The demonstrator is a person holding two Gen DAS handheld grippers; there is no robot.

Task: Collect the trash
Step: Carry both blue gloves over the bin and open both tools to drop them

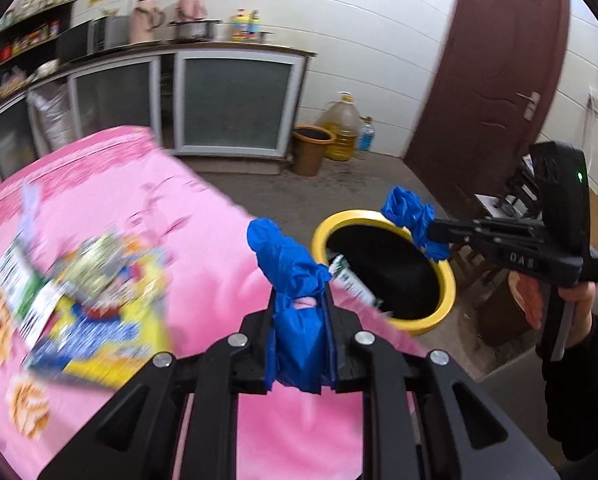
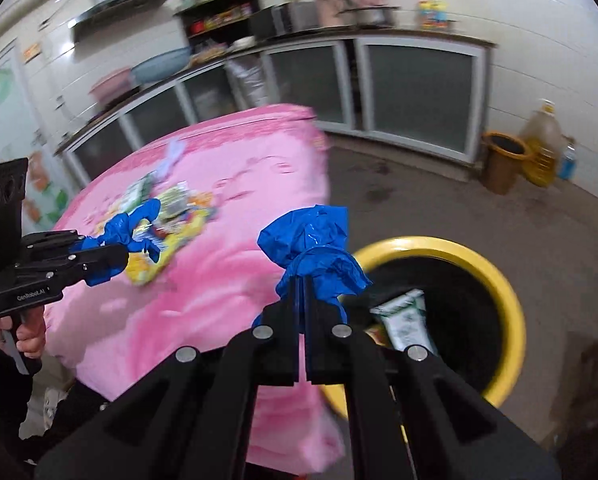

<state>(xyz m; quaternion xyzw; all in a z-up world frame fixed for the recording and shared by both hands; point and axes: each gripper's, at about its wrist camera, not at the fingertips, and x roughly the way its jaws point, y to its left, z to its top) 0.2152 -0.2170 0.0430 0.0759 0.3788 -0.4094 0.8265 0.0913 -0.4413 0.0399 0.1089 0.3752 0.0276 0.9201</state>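
A pile of snack wrappers [image 1: 87, 284] lies on the pink tablecloth [image 1: 203, 248]; it also shows in the right wrist view [image 2: 171, 216]. A yellow-rimmed black bin [image 1: 383, 268] stands on the floor beside the table, with a green-and-white carton [image 1: 351, 280] inside; the bin [image 2: 495, 268] and carton [image 2: 407, 320] also show in the right wrist view. My left gripper [image 1: 299, 280], fingers wrapped in blue plastic, is shut and empty over the table edge. My right gripper [image 2: 303, 268], also blue-wrapped, is shut and empty at the bin's rim; it shows over the bin in the left wrist view [image 1: 415, 220].
Kitchen cabinets [image 1: 235, 100] line the far wall. A brown bucket [image 1: 311, 148], an oil jug [image 1: 343, 124] and a water bottle [image 1: 366, 134] stand by a brown door [image 1: 495, 72]. Wooden furniture [image 1: 507, 308] stands right of the bin.
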